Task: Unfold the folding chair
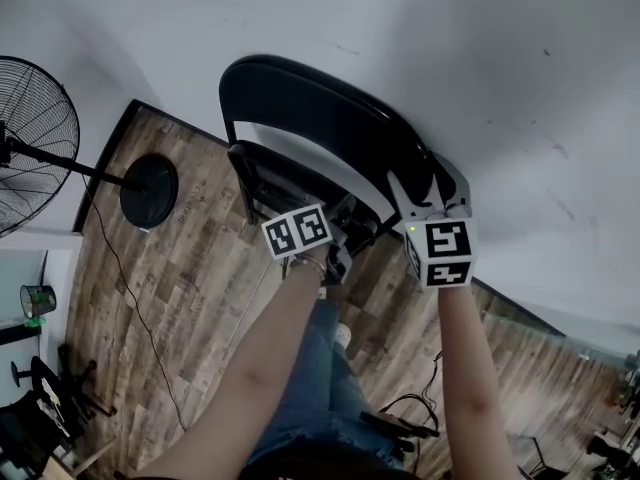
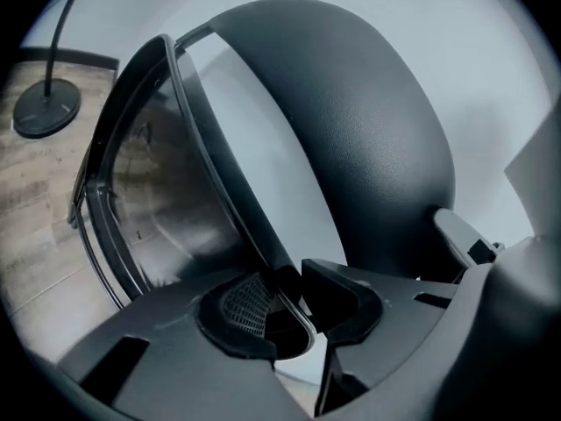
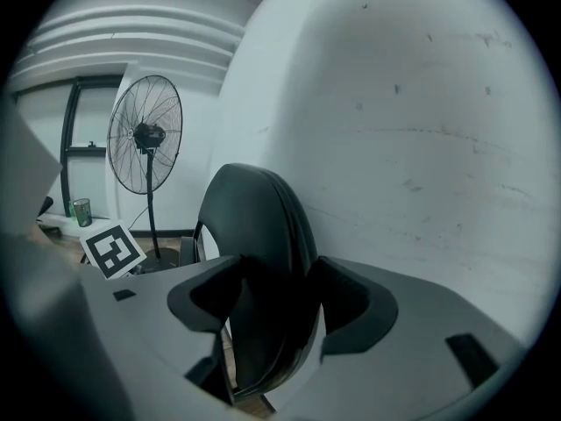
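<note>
The left gripper (image 2: 294,301) has its fingers clenched on the thin front edge of the seat (image 1: 272,176). The right gripper (image 1: 425,186) has its fingers grasping the padded backrest (image 1: 330,118) at its side. Both belong to the black folding chair (image 1: 300,93), which stands on the wooden floor (image 1: 190,288) close against the white wall (image 1: 480,68). It looks still folded, the seat lying nearly flat to the backrest.

By my reading, both grips are set and the opening pull has not yet begun. The next move calls for the right gripper to steady the backrest while the left draws the seat edge down and away from it, without slipping off the narrow rim.

Left of the chair stands a pedestal fan (image 1: 30,138). Further left of the chair sits a small green cup (image 1: 37,300); what it holds cannot be told.
</note>
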`<state>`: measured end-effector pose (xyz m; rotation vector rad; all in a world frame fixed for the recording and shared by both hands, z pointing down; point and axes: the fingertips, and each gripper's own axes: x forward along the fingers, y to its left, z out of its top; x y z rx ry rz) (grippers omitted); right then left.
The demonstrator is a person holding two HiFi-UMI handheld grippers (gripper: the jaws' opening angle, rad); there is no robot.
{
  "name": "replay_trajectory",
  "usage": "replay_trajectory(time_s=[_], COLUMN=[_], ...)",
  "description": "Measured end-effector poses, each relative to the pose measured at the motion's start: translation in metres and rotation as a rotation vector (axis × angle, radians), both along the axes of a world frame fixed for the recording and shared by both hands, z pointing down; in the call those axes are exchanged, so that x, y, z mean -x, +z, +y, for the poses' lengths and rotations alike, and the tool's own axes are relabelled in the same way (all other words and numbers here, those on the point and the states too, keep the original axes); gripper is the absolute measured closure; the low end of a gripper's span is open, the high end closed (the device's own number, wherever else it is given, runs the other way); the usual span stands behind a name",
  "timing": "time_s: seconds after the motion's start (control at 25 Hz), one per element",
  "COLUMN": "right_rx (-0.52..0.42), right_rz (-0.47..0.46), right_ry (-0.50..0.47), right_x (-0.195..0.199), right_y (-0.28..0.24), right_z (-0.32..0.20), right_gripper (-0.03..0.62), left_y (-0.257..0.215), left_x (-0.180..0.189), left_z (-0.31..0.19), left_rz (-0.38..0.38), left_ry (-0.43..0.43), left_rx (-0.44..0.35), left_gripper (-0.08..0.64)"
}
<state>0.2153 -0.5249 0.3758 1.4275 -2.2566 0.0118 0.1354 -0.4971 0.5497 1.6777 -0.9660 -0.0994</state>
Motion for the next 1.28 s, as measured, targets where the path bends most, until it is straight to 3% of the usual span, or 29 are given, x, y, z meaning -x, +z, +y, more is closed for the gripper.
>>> replay_trajectory(time_s=[0.72, 1.28], right_rx=[-0.057, -0.112], right_rz=[0.04, 0.021], right_ry=[-0.037, -0.067], right_x=[0.017, 0.046], right_y=[-0.005, -0.018], right_z=[0.03, 0.091], right_gripper=[0.327, 0.337], left_y=[-0.003, -0.01], left_x=[0.012, 0.038], left_z=[0.024, 0.076], left_rz=[-0.009, -0.028], left_ry=[-0.092, -0.175], left_rx=[0.002, 0.037], left_gripper=[0.459, 0.446])
